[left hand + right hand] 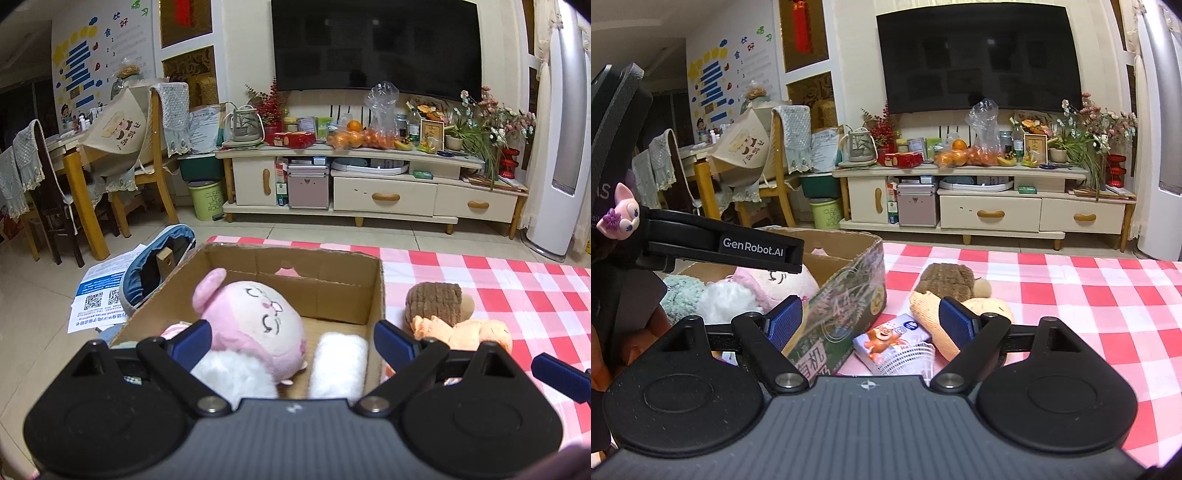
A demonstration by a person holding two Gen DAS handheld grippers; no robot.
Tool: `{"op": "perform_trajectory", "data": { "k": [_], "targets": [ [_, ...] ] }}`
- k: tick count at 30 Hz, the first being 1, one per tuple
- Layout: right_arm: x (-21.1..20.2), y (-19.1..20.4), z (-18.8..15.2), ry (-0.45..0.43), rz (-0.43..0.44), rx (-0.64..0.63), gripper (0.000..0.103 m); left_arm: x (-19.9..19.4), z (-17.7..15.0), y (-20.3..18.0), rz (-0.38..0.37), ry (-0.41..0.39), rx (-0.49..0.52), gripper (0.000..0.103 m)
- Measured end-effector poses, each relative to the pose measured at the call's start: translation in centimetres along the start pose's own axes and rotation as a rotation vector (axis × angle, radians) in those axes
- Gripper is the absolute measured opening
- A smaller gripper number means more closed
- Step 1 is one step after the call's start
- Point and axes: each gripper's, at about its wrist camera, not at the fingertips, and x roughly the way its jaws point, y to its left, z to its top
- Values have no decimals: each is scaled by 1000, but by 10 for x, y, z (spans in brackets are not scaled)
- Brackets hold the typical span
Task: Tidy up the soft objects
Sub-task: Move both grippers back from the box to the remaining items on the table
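Observation:
An open cardboard box (pixel 332 291) stands on the red-checked cloth (pixel 517 295). A pink plush (pixel 255 317) with a white fluffy body lies in it beside a white fluffy roll (pixel 338 363). My left gripper (pixel 293 341) hangs open over the box, its pads apart from the plush. To the right of the box lie a brown knitted plush (pixel 434 301) and an orange plush (pixel 476 332). My right gripper (pixel 870 321) is open low over the box corner (pixel 849 295) and a tissue pack (pixel 894 341). The orange plush (pixel 931 314) is by its right finger.
A teal plush (pixel 679 295) also lies in the box. Off the table's left edge are a denim bag (pixel 159 266) and papers (pixel 99 299) on the floor. A TV stand (pixel 369 192) and wooden chairs (pixel 155 155) stand beyond.

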Motion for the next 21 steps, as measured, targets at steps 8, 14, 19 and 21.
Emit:
{"op": "perform_trajectory", "data": {
  "k": [8, 14, 19, 21],
  "targets": [
    [-5, -2, -6, 0, -20, 20, 101, 1, -1, -14, 1, 1, 23, 95],
    [-7, -6, -9, -4, -34, 47, 101, 1, -3, -26, -3, 1, 43, 96],
    [-6, -9, -11, -5, -45, 70, 101, 2, -5, -36, -8, 0, 64, 97],
    [-7, -11, -13, -4, -52, 78, 101, 2, -6, -39, -9, 0, 75, 97]
  ]
}}
